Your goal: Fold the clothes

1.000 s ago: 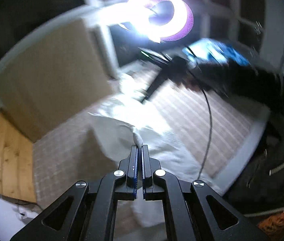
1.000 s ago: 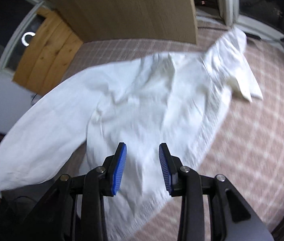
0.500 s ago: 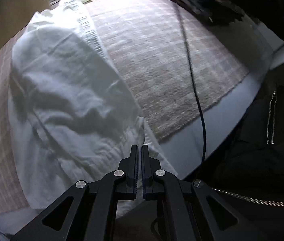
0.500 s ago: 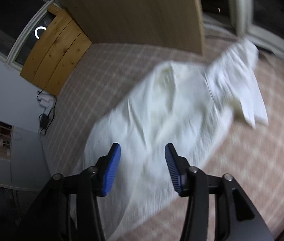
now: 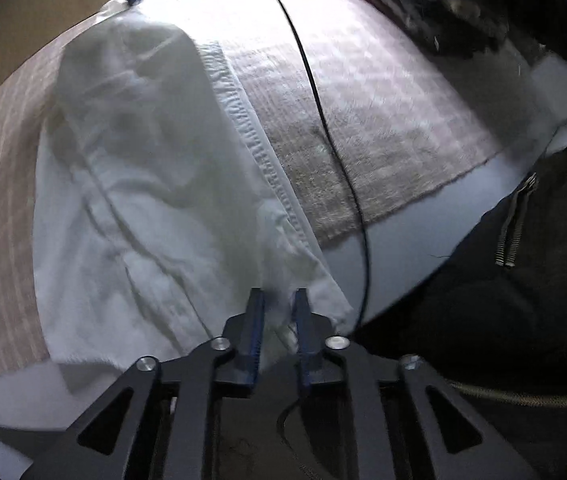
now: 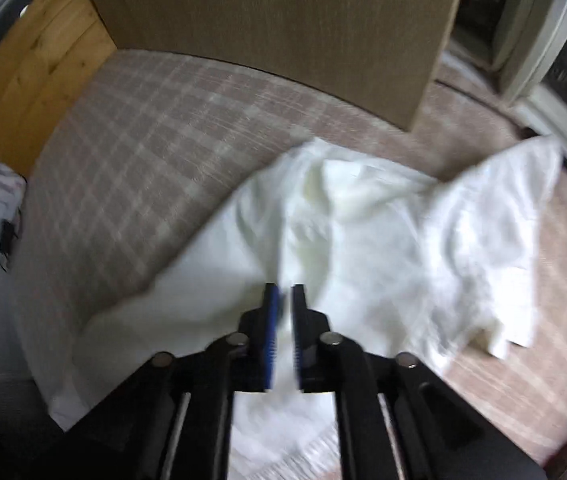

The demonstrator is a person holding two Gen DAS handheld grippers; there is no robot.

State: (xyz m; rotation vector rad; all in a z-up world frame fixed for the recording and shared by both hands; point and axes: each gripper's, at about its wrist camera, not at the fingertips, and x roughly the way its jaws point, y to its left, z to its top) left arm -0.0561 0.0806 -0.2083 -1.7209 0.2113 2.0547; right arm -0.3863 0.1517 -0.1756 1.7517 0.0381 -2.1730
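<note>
white shirt (image 5: 155, 184) lies spread on the checked blanket (image 5: 363, 92). left tongs (image 5: 279, 300) opening, shirt edge between the pads. right tongs (image 6: 284, 296) closing over the shirt, small gap left.

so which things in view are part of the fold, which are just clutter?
In play:
- white garment
- left gripper, jaws opening, fabric between them
- right gripper, jaws closing over the fabric
- checked cloth under it

Lying about:
- black cable
- cardboard box
- wooden panel
</note>
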